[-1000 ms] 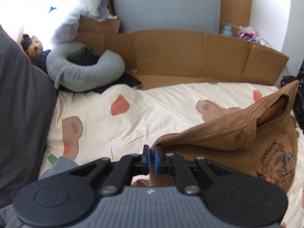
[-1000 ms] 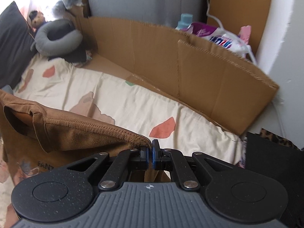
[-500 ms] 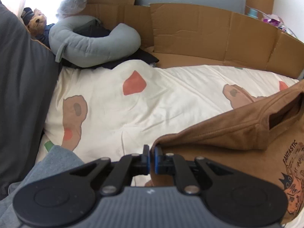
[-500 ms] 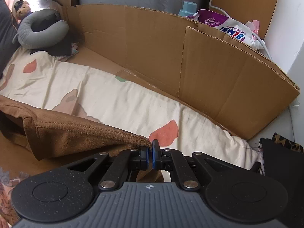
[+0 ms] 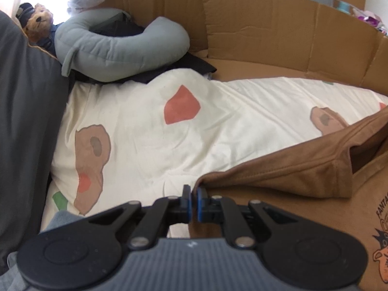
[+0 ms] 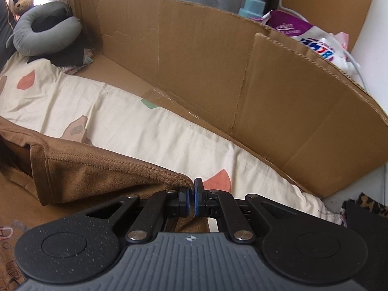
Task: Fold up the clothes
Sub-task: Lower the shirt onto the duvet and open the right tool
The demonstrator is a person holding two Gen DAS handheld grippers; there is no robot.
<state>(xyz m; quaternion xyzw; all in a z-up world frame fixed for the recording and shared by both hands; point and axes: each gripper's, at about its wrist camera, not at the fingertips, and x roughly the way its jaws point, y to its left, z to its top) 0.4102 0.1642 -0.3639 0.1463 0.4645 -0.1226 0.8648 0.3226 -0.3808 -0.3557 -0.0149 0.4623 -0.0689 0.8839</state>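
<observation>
Both my grippers, left (image 5: 193,202) and right (image 6: 191,201), are lower and further forward over the sheet (image 5: 218,121) than a second ago, and the cardboard wall (image 6: 218,72) now stands larger and nearer in both views. The shirt (image 5: 291,169) comes down with them: its folded top edge now hangs closer to the sheet and stretches flatter. In the left view the neck pillow (image 5: 116,48) and teddy (image 5: 38,24) loom closer.

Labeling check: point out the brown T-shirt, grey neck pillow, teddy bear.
brown T-shirt (image 5: 303,177): left wrist view, folded-over upper layer.
grey neck pillow (image 5: 126,51): left wrist view, front curve.
teddy bear (image 5: 40,23): left wrist view, its head.
</observation>
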